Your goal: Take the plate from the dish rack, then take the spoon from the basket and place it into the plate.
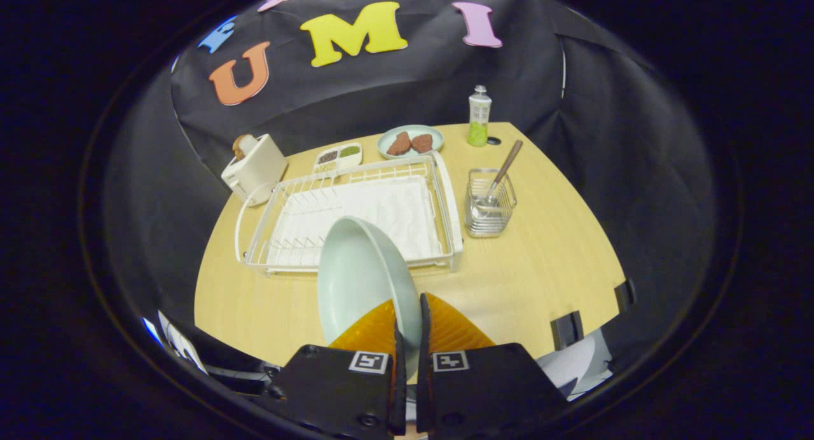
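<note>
A pale plate point(359, 281) was held on edge by the hand-held gripper point(409, 322) in the lower centre of the frame, its rim pinched between the two fingers, which were pressed nearly together on either side of it. The plate was lifted clear, above the near rail of the white wire dish rack point(445, 192), which was seen at the centre of the wooden table point(540, 268) with a white mat lying inside it. To the right of the rack, a clear basket point(488, 205) was shown with a wooden-handled spoon point(504, 170) leaning upright in it, well apart from the held plate. At the upper left of the rack, a white toaster point(254, 168) was pictured with a slice in its slot, and beside it a small divided dish point(338, 156). Behind the rack, a second plate point(388, 140) carrying two brown pieces was seen, with a small bottle point(479, 117) to its right.
</note>
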{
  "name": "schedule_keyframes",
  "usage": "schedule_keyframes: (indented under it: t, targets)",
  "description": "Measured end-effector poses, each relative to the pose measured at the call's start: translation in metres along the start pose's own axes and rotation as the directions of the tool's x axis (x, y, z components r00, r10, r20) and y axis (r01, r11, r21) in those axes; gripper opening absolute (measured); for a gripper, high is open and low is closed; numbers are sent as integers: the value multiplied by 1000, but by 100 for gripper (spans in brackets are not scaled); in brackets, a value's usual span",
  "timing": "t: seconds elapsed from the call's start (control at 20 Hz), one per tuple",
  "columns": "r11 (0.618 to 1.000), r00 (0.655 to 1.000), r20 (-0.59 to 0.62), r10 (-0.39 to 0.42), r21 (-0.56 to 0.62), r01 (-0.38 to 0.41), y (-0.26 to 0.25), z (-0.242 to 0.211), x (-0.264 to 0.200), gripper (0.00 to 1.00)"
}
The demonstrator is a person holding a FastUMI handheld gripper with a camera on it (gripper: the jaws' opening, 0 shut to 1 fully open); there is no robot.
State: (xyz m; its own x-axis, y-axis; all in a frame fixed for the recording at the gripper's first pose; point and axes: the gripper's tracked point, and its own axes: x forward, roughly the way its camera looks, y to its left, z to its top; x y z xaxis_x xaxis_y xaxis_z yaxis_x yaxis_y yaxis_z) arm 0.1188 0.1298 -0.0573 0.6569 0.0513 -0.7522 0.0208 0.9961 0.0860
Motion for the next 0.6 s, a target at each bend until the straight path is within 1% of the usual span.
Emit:
schedule_keyframes:
  t: [0.1, 0.25, 0.35, 0.4, 0.45, 0.6]
  targets:
    - [999, 999, -9, 32, 9, -32, -8, -21, 11, 12]
    - [995, 994, -55, 99, 27, -97, -15, -51, 34, 12]
    - [990, 986, -97, 133, 59, -128, -23, -65, 53, 12]
    - [980, 977, -101, 185, 86, -177, -22, -65, 60, 12]
    - [973, 969, -120, 217, 102, -205, -24, -70, 67, 12]
    - [950, 947, -146, 288, 167, -263, -36, -75, 83, 13]
